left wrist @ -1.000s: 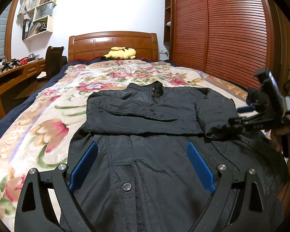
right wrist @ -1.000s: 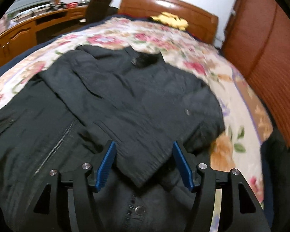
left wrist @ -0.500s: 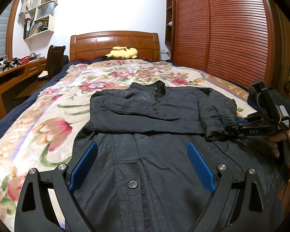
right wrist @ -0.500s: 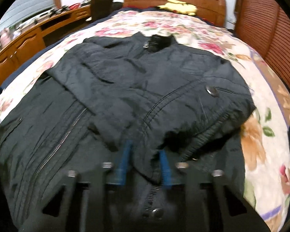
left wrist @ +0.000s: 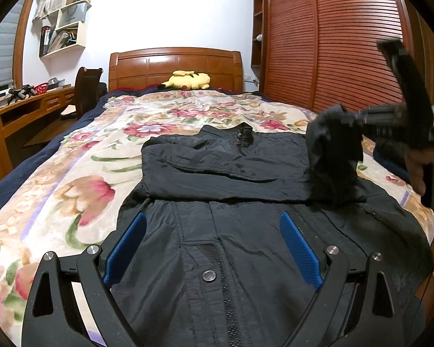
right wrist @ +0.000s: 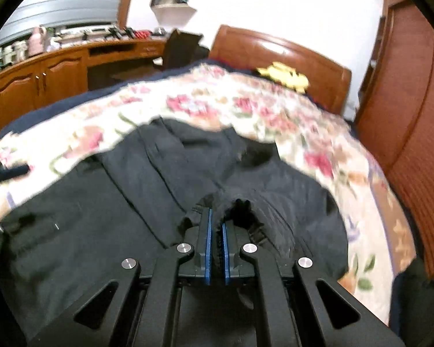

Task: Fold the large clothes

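A large black jacket lies face up on the flowered bedspread, its left sleeve folded across the chest. My left gripper hovers open over the jacket's lower front near the zipper, nothing between its blue pads. My right gripper has its jaws closing tight, with the cuff of the right sleeve pinched between the pads. In the left wrist view that sleeve hangs lifted off the jacket from the right gripper, which a hand holds at the bed's right side.
A yellow plush toy rests by the wooden headboard. A slatted wardrobe runs along the right of the bed. A desk and a chair stand to the left.
The right gripper shut on the sleeve cuff and rose, lifting the sleeve off the jacket. The left gripper stayed open and in place.
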`<move>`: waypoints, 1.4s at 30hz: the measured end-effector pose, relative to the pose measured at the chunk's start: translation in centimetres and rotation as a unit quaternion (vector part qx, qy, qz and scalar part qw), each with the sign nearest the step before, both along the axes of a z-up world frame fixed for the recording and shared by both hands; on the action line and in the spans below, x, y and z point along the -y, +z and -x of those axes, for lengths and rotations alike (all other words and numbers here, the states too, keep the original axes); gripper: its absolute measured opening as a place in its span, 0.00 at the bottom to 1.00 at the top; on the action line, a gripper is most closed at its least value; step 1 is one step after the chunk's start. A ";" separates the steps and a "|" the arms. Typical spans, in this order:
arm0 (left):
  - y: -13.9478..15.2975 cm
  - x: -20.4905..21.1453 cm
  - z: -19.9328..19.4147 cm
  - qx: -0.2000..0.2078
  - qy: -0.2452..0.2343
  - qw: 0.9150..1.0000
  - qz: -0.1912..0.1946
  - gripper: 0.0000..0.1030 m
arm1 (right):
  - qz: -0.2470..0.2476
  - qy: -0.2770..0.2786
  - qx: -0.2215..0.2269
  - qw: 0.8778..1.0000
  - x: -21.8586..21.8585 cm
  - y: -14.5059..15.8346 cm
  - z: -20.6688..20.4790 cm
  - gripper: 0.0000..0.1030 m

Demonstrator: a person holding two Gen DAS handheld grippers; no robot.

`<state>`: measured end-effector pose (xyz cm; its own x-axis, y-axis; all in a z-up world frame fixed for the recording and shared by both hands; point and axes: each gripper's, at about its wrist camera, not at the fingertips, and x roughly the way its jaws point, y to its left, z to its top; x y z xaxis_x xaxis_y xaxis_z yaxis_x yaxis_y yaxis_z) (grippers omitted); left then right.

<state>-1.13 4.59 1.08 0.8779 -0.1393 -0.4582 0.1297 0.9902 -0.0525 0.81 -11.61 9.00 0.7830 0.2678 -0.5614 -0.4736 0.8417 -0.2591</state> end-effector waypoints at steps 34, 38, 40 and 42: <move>-0.3 -0.5 0.0 -0.006 0.000 1.000 0.006 0.91 | -0.028 -0.014 -0.032 0.999 3.9 -0.5 4.3 0.60; -0.3 0.4 -0.1 -0.008 -0.009 1.000 0.003 0.91 | -0.032 -0.050 -0.053 0.997 6.1 -3.2 3.9 0.60; -0.4 1.0 -0.2 -0.010 -0.014 1.000 0.000 0.91 | -0.028 -0.067 -0.063 0.995 7.3 -4.6 3.7 0.60; -0.6 1.5 -0.3 -0.012 -0.018 1.000 -0.004 0.91 | -0.026 -0.085 -0.073 0.993 8.2 -5.9 3.3 0.60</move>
<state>-0.83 3.05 0.49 0.8605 -0.1677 -0.4811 0.1649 0.9851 -0.0485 -2.44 -19.83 3.11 0.7307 0.1702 -0.6611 -0.3523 0.9235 -0.1517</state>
